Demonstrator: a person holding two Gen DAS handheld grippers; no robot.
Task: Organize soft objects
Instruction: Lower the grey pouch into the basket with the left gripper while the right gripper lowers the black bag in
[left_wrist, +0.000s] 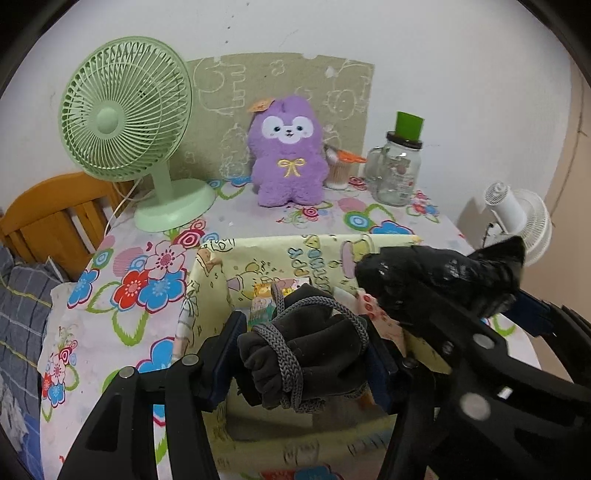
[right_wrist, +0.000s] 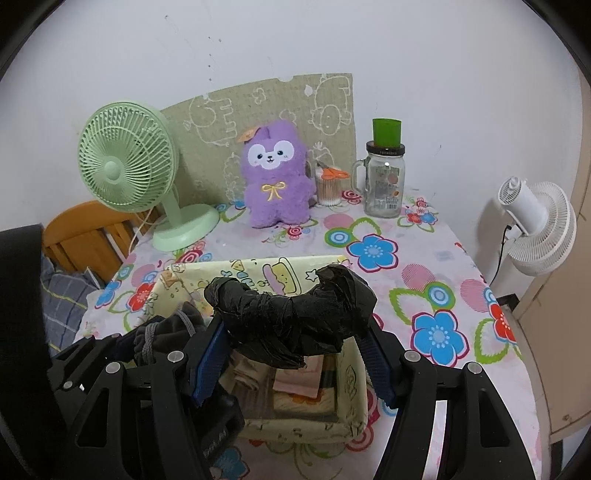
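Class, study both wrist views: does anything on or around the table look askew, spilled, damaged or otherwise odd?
Little stands out. The cardboard sheet behind the purple plush toy has a ragged, notched top edge and a small hole. A green cup sits upside down atop the glass jar. Nothing is spilled.

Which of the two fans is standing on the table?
The green fan, left of the purple plush toy, stands on the flowered tablecloth. The white fan is off the table's right side.

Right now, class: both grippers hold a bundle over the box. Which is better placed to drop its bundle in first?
Probably left. The left gripper holds the grey bundle low inside the box; the right gripper holds the black bag higher, near the rim.
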